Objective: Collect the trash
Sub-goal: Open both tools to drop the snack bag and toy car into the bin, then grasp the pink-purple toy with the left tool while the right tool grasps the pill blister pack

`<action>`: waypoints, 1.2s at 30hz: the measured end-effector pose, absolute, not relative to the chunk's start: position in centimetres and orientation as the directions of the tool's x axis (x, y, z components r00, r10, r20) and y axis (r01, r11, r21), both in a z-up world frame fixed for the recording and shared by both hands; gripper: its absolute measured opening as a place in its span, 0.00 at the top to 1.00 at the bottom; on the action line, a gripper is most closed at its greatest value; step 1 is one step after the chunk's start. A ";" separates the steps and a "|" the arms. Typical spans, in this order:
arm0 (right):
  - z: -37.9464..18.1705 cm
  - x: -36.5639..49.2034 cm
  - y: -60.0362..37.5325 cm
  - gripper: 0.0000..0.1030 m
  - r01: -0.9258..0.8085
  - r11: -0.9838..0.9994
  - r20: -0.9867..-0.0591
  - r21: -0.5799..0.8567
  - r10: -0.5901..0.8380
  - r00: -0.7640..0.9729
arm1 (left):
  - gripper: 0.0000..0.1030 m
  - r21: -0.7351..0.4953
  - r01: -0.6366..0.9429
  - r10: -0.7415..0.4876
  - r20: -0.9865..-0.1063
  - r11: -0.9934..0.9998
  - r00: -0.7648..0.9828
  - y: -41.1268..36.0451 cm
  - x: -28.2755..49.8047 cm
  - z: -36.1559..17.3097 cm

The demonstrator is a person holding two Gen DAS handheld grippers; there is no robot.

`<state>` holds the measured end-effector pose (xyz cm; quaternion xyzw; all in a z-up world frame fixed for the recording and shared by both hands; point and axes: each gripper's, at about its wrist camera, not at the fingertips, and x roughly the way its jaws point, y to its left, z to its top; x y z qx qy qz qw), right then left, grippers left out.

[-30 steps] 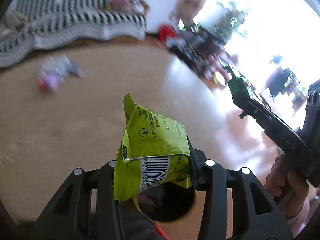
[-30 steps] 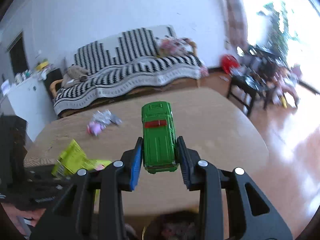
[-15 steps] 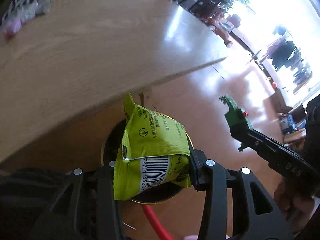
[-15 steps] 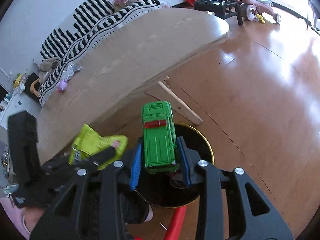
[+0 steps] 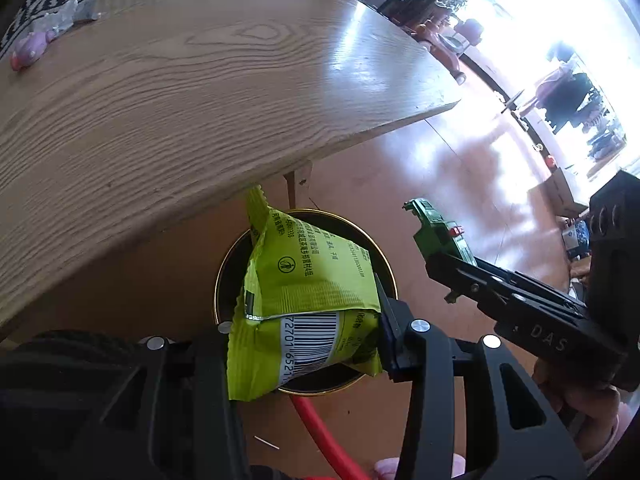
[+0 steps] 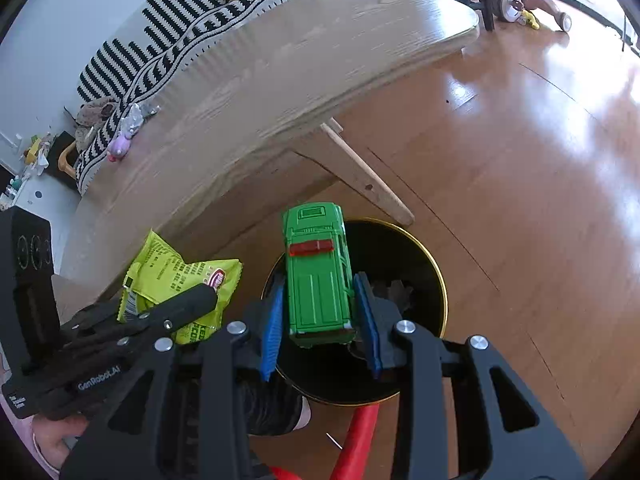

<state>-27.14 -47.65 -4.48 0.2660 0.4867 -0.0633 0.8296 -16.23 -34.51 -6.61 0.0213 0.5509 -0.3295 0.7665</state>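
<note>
While the left hand-held gripper (image 5: pixel 304 344) pinches the lime-green snack packet (image 5: pixel 308 300) right above the black gold-rimmed bin (image 6: pixel 432 280) on the floor beside the counter (image 5: pixel 180 100), I'd simply spread its jaws squarely over the opening. Alongside, the right hand-held gripper (image 6: pixel 320 320) clamps a green toy car (image 6: pixel 318 276) over that bin; more wrappers (image 5: pixel 48 32) wait on the counter's far edge.

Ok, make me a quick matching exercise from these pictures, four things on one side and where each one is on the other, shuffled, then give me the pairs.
Things
1. yellow-green snack bag
2. green toy car
3. black bin
4. purple wrapper

Places
A. on the wooden table
B. clamped in the left gripper
C. on the floor beside the table's leg
D. between the pads of the right gripper

Pairs: 1-B, 2-D, 3-C, 4-A
</note>
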 end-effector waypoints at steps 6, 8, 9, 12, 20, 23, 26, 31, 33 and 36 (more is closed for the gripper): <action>-4.1 -27.2 -49.0 0.61 0.406 0.810 -0.830 0.423 0.167 0.532 | 0.32 -0.342 0.552 -0.493 -0.857 0.761 0.149 -34.7 -16.6 -6.6; -3.9 -27.6 -50.0 0.16 0.427 0.789 -0.818 0.442 0.160 0.552 | 0.06 -0.342 0.548 -0.507 -0.843 0.764 0.181 -33.9 -16.5 -6.1; -3.6 -27.7 -50.4 0.11 0.432 0.783 -0.811 0.448 0.153 0.564 | 0.06 -0.349 0.547 -0.516 -0.836 0.761 0.184 -33.7 -16.5 -5.9; -3.1 -27.8 -51.2 0.07 0.441 0.762 -0.792 0.474 0.150 0.592 | 0.06 -0.362 0.540 -0.524 -0.832 0.760 0.181 -33.4 -16.6 -6.0; -1.7 -26.9 -50.4 0.07 0.416 0.806 -0.764 0.420 0.067 0.641 | 0.06 -0.315 0.553 -0.551 -0.766 0.771 0.331 -31.1 -16.3 -1.6; -1.6 -26.0 -49.9 0.07 0.411 0.818 -0.766 0.404 0.057 0.640 | 0.06 -0.315 0.473 -0.525 -0.742 0.823 0.418 -28.1 -14.4 0.0; -1.6 -24.7 -49.2 0.07 0.397 0.828 -0.765 0.396 0.059 0.641 | 0.06 -0.327 0.398 -0.497 -0.730 0.857 0.469 -25.4 -12.6 1.0; -1.6 -22.2 -47.5 0.07 0.348 0.862 -0.767 0.370 0.072 0.637 | 0.06 -0.314 0.259 -0.406 -0.742 0.913 0.534 -19.9 -9.3 1.1; -1.4 -20.8 -46.9 0.07 0.323 0.874 -0.766 0.363 0.083 0.637 | 0.06 -0.316 0.200 -0.374 -0.753 0.927 0.541 -17.8 -7.9 0.8; -0.9 -18.0 -45.7 0.07 0.278 0.892 -0.759 0.357 0.104 0.643 | 0.06 -0.282 0.123 -0.301 -0.772 0.952 0.561 -15.7 -5.9 0.7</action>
